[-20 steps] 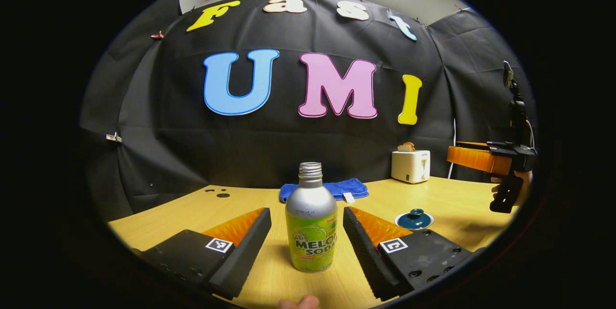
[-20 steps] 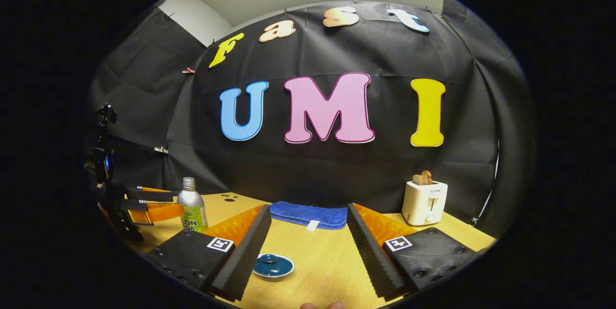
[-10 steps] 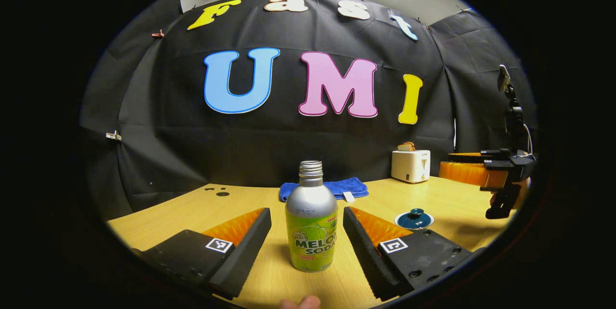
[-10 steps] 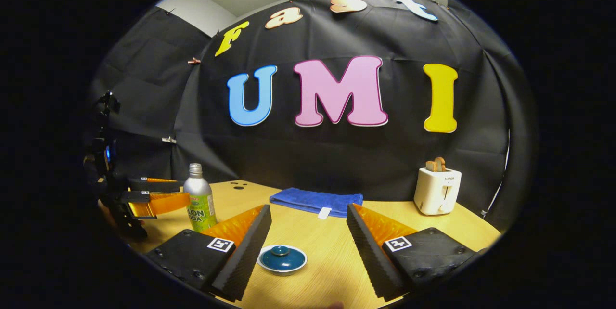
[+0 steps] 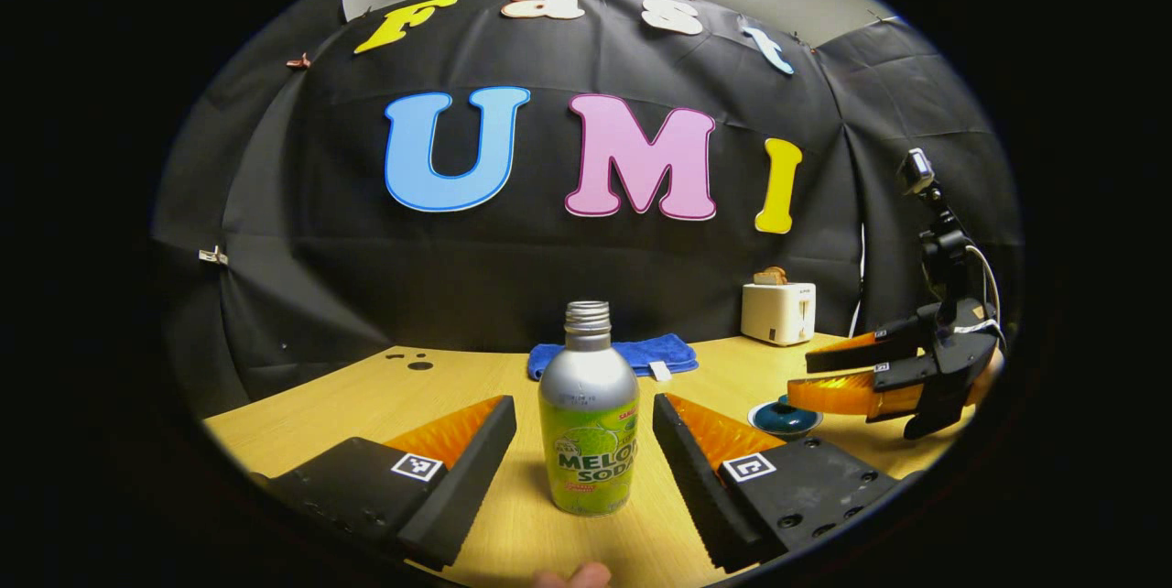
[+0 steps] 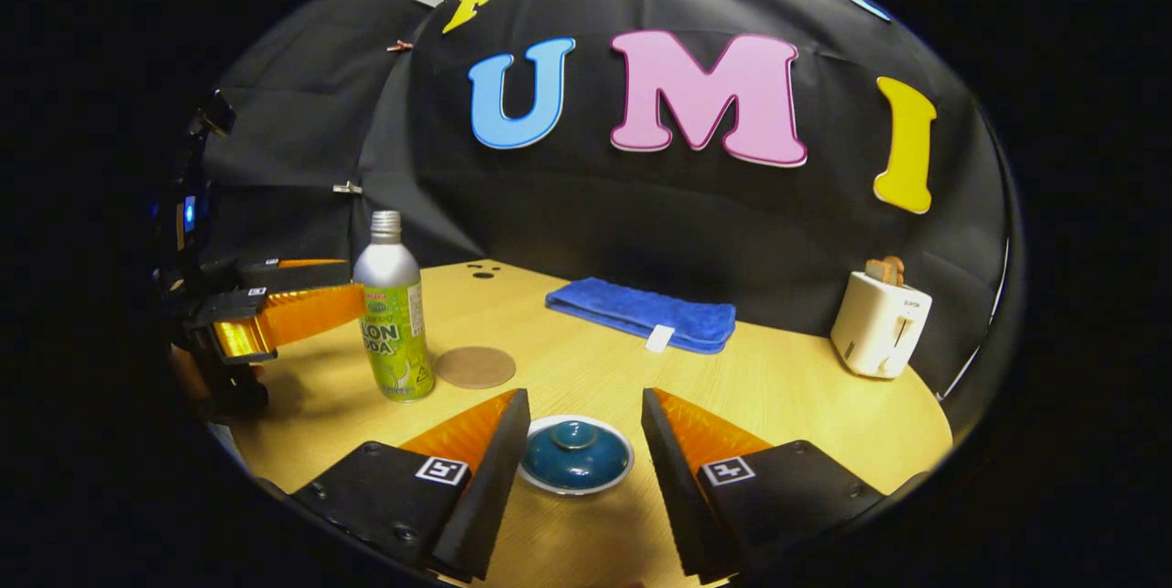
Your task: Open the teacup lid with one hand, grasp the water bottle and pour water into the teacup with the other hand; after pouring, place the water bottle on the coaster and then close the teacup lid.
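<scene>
The green and silver water bottle (image 5: 589, 423) stands upright and uncapped on the table, between the fingers of my left gripper (image 5: 581, 405), which is open and does not touch it. In the right gripper view the bottle (image 6: 394, 322) stands left of a round cork coaster (image 6: 474, 366). The blue teacup lid (image 6: 575, 453) rests on its white-rimmed cup, low between the spread fingers of my right gripper (image 6: 584, 397), open and just above it. From the left gripper view, the right gripper (image 5: 824, 373) hovers tilted down over the teacup (image 5: 783, 417).
A folded blue towel (image 6: 641, 313) lies at the back of the wooden table (image 6: 778, 386). A white toaster (image 6: 879, 321) with bread stands at the back right. The left gripper (image 6: 343, 292) and the hand holding it show at the far left.
My right gripper has tilted down and come in over the teacup, so the lid now lies between its fingers. The left gripper has barely moved around the bottle.
</scene>
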The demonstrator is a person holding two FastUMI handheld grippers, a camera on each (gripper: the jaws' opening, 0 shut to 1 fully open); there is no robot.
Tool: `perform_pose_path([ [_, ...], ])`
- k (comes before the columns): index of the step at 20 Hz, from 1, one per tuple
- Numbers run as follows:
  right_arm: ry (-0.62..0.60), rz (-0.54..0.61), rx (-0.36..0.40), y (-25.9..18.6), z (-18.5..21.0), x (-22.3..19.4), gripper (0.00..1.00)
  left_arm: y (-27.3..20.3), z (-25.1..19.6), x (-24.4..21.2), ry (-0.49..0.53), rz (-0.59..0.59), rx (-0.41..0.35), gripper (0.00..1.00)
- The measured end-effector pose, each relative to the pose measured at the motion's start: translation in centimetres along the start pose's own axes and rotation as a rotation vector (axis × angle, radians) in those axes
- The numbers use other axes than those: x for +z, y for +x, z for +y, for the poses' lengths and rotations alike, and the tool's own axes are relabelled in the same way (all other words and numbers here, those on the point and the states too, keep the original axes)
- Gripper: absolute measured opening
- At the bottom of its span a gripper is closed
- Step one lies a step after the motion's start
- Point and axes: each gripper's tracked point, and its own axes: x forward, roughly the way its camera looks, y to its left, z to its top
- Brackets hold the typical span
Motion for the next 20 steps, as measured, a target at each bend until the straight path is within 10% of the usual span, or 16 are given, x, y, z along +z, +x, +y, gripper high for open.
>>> perform_pose_path([
  [10,0.025,0.07,0.025,1.7,0.7,-2.1,0.57,0.1,0.6,-0.5,-0.003,0.009,0.009,0.95],
  [13,0.024,0.07,0.026,2.1,0.6,-1.8,0.33,0.1,0.6,-0.5,-0.005,0.01,0.009,0.95],
  [20,0.04,-0.02,0.008,0.8,-0.2,0.9,0.31,0.1,0.4,-0.6,-0.008,0.014,0.006,0.95],
])
